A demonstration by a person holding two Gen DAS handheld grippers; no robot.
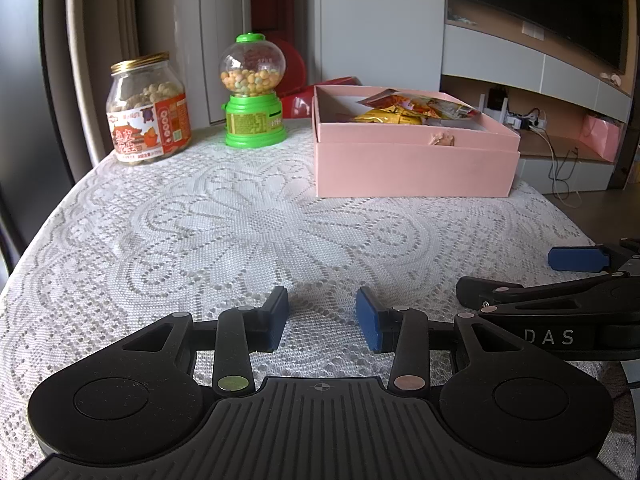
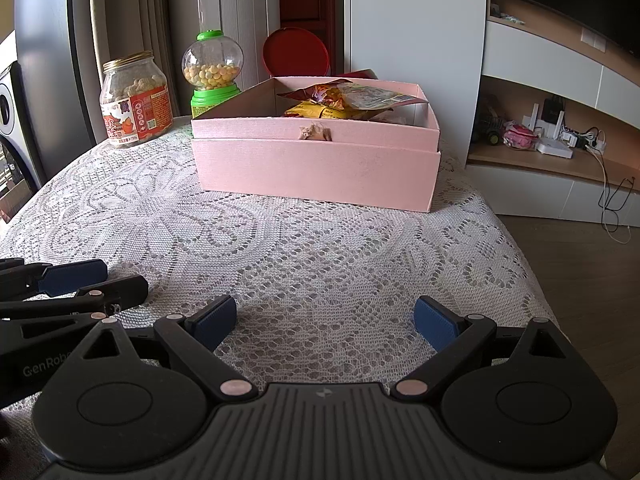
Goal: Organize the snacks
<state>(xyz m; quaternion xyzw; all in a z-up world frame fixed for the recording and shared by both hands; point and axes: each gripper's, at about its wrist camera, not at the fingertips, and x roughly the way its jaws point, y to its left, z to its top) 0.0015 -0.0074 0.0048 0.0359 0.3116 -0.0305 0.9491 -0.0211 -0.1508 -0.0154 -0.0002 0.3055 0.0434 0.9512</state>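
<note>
Where lace covers the table, pink box (image 2: 316,168) open, yellow and orange snack packets (image 2: 344,104) inside

Left black two-finger gripper (image 1: 322,316), blue pads: jaws partly apart, nothing between. Right black two-finger gripper (image 2: 325,322): jaws wide, empty, alongside.

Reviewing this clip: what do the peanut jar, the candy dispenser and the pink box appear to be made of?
Peanut jar: clear glass or hard plastic, glossy highlights, gold metal-looking screw lid, paper label. Candy dispenser: transparent plastic globe on a shiny green plastic base and cap. Pink box: matte paperboard by its look, with flat stiff walls, sharp folded edges and no shine.
</note>
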